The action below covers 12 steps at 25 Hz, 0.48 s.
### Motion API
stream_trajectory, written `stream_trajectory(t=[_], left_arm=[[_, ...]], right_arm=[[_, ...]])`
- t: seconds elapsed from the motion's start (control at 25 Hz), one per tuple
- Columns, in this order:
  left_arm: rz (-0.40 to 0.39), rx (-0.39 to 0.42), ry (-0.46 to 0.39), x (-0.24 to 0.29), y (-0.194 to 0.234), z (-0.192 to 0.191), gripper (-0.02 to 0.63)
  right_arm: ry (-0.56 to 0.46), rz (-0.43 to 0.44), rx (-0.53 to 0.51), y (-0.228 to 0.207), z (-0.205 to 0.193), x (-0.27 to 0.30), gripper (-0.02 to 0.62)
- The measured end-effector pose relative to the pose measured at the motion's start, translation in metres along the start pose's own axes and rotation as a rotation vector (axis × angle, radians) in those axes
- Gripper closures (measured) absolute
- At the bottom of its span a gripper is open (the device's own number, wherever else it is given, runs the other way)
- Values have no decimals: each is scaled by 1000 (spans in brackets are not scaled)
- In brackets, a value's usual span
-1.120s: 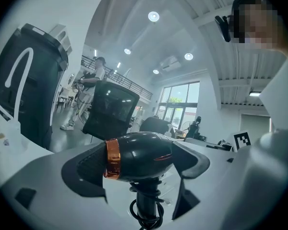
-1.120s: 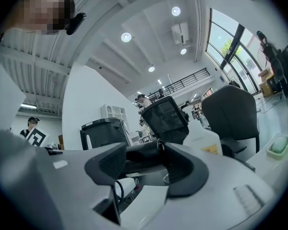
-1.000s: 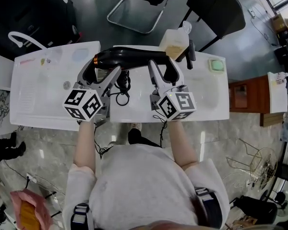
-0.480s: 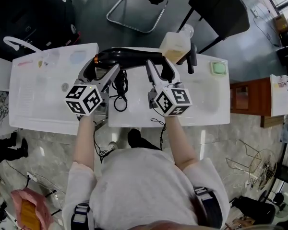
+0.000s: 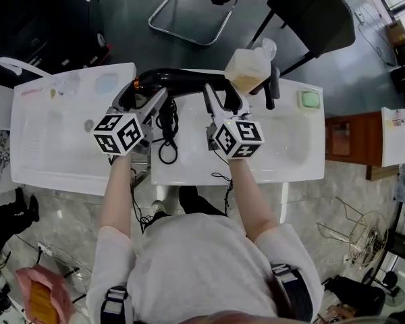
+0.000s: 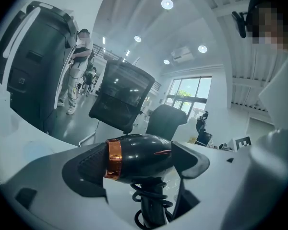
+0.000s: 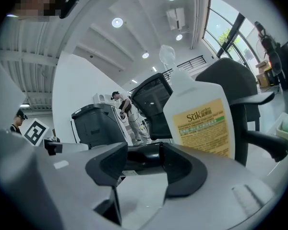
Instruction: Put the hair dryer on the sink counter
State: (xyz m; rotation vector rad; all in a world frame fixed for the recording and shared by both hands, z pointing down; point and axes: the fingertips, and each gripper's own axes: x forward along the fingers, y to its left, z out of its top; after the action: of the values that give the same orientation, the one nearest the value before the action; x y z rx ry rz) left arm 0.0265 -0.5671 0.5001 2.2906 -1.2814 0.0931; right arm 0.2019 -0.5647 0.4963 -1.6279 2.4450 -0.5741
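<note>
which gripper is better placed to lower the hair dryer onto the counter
Left, probably. The left gripper clamps the hair dryer body right above its handle. The right gripper jaws are only now closing around the barrel end, close beside the bottle.

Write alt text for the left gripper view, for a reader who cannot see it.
A black hair dryer with a copper ring is held between the left gripper's jaws, its handle and coiled cord hanging down over a white counter. Behind it stands a dark office chair in a bright room with ceiling lights.
</note>
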Motion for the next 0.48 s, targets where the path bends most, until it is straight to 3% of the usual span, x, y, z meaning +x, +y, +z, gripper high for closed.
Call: stream_trajectory(t=[0.48], left_arm=[[33, -46, 55, 25, 25, -22, 202]], right_arm=[[46, -29, 21, -19, -27, 21, 371]])
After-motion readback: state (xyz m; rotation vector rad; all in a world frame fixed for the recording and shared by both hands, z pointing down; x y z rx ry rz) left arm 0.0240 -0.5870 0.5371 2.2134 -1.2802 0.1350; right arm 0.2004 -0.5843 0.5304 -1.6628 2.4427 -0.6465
